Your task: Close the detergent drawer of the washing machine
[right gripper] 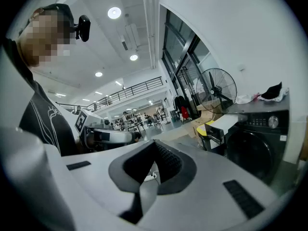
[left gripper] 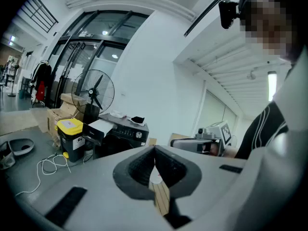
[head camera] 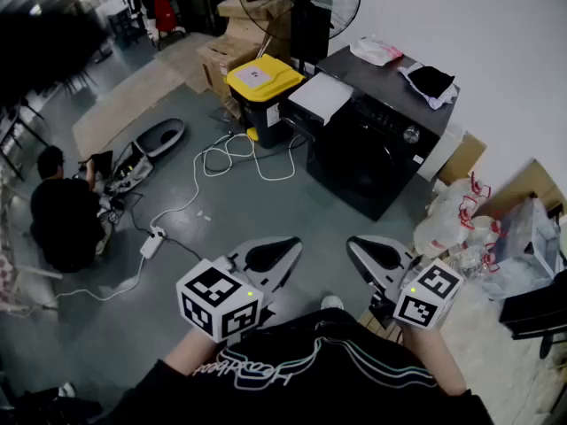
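My pale grey plastic left gripper (head camera: 282, 248) and its twin, the pale grey plastic right gripper (head camera: 365, 248), have black ribbed pads (left gripper: 139, 166) inside rounded shells. Each carries a white cube with black square markers (head camera: 220, 299). A small green light sits at 3 o'clock on the left cube and at 10 o'clock on the right. I wear a black shirt with white looping lines (head camera: 301, 370).

Left gripper (head camera: 273, 257) held low, close to body, jaws together, nothing between. Right gripper (head camera: 374, 255) beside it, jaws together, empty. Both point forward, not touching.
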